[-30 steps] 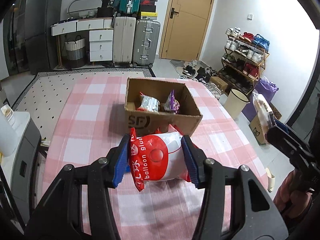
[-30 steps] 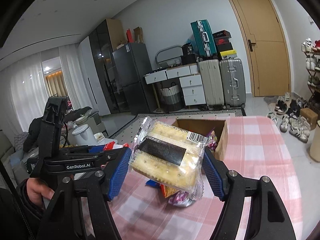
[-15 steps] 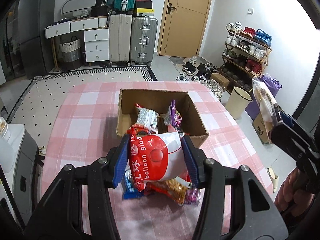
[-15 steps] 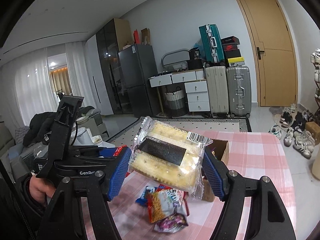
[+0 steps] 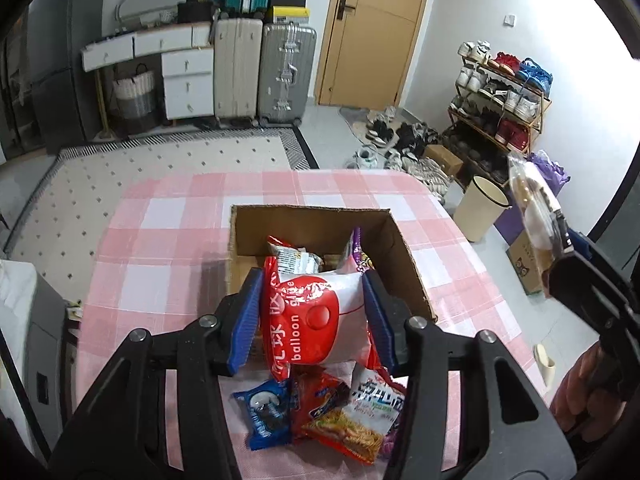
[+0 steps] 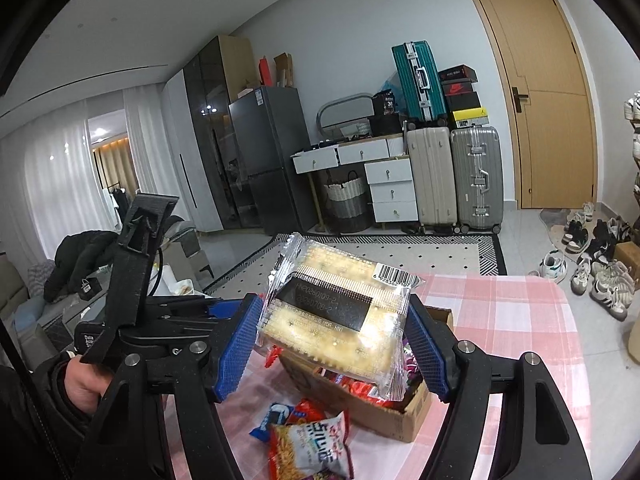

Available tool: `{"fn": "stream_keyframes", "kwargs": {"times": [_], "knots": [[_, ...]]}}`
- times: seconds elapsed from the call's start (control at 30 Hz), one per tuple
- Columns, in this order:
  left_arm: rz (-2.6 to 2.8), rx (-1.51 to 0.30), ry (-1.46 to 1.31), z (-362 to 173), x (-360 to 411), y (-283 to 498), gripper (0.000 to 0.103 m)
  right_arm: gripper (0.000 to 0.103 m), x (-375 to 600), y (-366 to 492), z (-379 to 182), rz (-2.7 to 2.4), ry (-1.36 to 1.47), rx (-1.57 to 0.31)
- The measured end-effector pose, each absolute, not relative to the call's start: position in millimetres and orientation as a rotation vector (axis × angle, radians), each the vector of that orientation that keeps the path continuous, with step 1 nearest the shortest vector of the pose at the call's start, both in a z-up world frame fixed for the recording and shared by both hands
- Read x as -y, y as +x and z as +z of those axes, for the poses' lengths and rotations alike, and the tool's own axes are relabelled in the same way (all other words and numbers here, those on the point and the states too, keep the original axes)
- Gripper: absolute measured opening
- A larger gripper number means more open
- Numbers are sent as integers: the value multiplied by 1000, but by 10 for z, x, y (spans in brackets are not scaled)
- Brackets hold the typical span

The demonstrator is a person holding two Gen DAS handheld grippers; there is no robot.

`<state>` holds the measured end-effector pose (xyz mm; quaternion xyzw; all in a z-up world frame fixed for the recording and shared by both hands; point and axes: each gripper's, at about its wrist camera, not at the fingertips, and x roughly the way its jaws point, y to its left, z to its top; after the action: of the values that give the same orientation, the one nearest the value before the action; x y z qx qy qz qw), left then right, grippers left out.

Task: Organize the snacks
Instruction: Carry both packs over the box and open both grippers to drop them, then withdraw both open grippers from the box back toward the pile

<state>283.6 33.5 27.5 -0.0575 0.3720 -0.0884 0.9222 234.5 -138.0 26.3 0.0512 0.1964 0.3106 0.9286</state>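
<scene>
Checked table, loose snacks newly visible — box nearer

Glossy plastic balloon glue packet; matt brown corrugated cardboard box; pink checked cloth on the tabletop; clear shiny cracker wrapper.

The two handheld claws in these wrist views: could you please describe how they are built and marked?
Each claw, left and right, has black angular plastic arms with silver pivot screws, ending in ribbed blue pads. Seen from the right wrist, the left claw's body carries a tall black mount, a thin black cable and white lettering. The person's hand gripping it emerges from a dark sleeve.
</scene>
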Motion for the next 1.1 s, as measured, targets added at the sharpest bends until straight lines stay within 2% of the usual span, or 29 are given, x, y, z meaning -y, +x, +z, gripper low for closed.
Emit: {"fn": "stream_keyframes", "kwargs": {"times": [0.27, 0.7, 0.8, 0.9, 0.97, 1.1], "knots": [[-185, -797, -107, 106, -291, 3256, 46, 72, 1282, 2840, 57, 620, 117, -471], [-211, -885, -123, -409, -258, 3801, 47, 74, 1241, 3530, -627, 590, 143, -614], [-205, -907, -132, -506, -261, 3884, 51, 81, 1240, 3612, -731, 564, 133, -644], [-206, -912, -140, -564, -270, 3926, 53, 83, 1274, 3614, -750, 560, 137, -636], [-203, -913, -139, -563, -275, 3929, 61, 84, 1302, 3600, -732, 560, 139, -626], [-194, -891, -134, -512, -292, 3875, 63, 84, 1348, 3497, -640, 566, 138, -596]]}}
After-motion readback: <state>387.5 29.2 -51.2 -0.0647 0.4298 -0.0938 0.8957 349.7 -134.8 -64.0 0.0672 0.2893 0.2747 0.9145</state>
